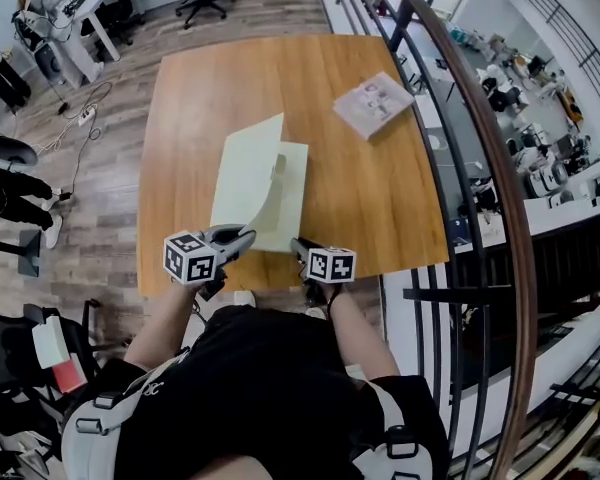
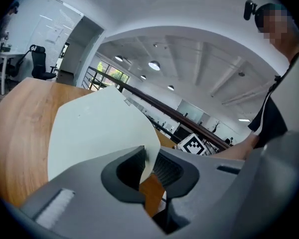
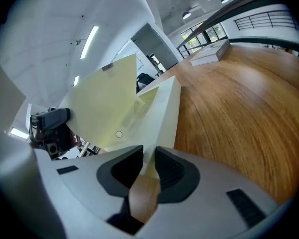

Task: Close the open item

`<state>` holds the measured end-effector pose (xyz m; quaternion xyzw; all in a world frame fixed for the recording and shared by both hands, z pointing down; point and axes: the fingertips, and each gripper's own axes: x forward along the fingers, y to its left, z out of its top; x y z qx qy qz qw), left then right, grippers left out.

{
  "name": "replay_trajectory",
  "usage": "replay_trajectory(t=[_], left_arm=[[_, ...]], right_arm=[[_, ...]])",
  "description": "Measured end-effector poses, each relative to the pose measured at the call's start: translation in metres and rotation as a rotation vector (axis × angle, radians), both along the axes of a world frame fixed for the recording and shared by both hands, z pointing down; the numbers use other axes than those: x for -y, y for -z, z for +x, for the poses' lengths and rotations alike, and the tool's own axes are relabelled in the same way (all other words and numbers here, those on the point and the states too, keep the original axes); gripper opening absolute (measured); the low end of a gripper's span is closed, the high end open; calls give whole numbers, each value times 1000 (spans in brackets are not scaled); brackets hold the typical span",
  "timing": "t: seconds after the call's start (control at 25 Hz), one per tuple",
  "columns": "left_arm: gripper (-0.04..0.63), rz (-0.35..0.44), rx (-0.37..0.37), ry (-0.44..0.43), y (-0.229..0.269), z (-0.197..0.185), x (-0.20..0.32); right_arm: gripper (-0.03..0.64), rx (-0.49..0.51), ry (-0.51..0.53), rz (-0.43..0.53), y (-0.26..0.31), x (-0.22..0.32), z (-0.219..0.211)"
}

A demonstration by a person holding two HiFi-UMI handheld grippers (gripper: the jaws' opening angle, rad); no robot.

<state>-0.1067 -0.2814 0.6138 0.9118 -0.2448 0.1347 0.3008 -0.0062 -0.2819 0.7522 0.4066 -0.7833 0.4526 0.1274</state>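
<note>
The wooden table (image 1: 380, 193) carries a pale yellow folder (image 1: 285, 183) near its front edge, one cover raised, and a book (image 1: 373, 104) well apart towards the far right corner.

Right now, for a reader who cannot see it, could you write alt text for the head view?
A pale green folder lies open on a wooden table, its cover raised, with the left gripper and right gripper at its near edge. A booklet lies at the far right.
</note>
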Motion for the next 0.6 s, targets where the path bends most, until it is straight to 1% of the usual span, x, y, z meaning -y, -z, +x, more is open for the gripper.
replay_trajectory(t=[0.16, 0.32, 0.6], left_arm=[[48, -42, 91, -56, -28, 14, -5], [52, -65, 178, -107, -56, 27, -12], [55, -124, 258, -158, -89, 37, -15]], right_arm=[[78, 50, 5, -15, -1, -7, -14], [78, 61, 13, -6, -3, -11, -15], [78, 82, 20, 1, -1, -12, -17]])
